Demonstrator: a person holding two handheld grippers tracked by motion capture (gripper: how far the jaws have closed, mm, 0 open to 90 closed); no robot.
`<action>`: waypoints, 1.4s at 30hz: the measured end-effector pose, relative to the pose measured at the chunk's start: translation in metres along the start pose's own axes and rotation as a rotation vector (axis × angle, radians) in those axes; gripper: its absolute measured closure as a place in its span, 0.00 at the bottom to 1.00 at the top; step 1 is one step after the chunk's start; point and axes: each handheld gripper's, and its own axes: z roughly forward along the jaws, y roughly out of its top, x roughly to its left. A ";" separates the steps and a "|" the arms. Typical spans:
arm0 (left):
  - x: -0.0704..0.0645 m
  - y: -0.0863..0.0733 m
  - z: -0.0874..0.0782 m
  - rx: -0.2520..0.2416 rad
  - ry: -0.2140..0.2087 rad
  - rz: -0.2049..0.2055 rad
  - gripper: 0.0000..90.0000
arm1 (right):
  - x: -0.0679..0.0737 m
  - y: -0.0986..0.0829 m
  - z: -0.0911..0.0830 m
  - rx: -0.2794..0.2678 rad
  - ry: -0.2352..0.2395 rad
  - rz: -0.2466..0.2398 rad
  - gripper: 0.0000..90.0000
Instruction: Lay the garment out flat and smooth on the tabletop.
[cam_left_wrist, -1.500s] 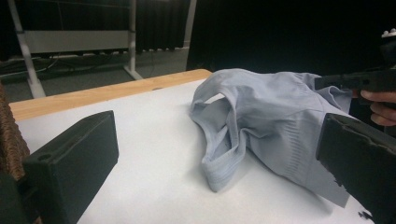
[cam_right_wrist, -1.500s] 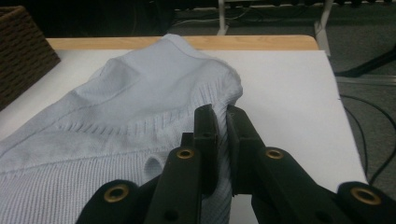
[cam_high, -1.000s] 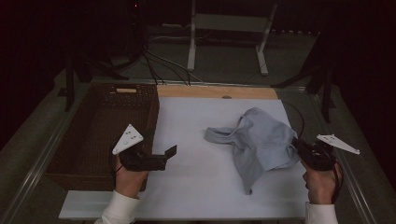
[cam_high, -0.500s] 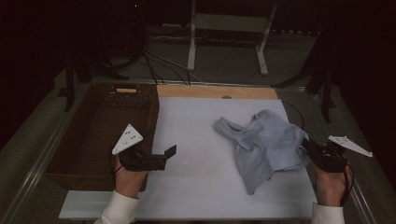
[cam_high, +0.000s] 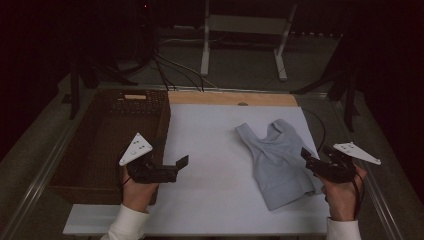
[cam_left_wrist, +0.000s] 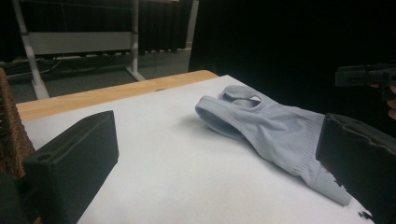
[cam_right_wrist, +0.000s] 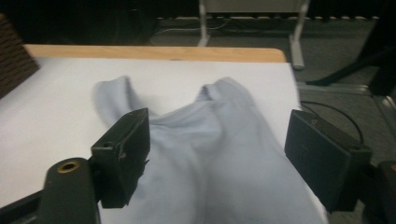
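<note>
My right gripper (cam_high: 311, 159) hangs with its jaws spread wide and empty over the near right edge of the pale grey-blue knit sleeveless garment (cam_high: 277, 161), which lies spread on the white table sheet (cam_high: 210, 145), right of centre, its neck and strap end pointing toward the far wooden edge. In the right gripper view the two black jaws straddle the fabric (cam_right_wrist: 219, 158) without touching it, as far as I can tell. My left gripper (cam_high: 172, 167) is likewise open and holds nothing, hovering over bare sheet near the table's left side, well apart from the garment, just beside the dark brown woven wicker basket (cam_high: 107, 145). I judge the main risk to be a shallow pinch: if the right jaws close on the thin hem alone, the knit may slip out or only one layer may lift, leaving the rest dragging. A low approach may also catch the white sheet with the fabric and pull it askew. If the garment is meant for the basket, a one-sided lift may let the loose straps snag on the wicker rim.
</note>
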 end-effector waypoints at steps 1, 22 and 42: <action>0.000 0.000 0.000 0.000 0.000 0.000 0.00 | 0.003 0.000 0.001 0.001 0.009 -0.009 0.24; 0.000 0.000 0.000 0.006 0.001 0.001 0.00 | 0.059 -0.021 0.021 0.096 0.207 -0.114 0.22; 0.000 0.000 0.000 0.007 -0.003 0.000 0.00 | 0.093 -0.051 0.042 0.200 0.283 -0.189 0.30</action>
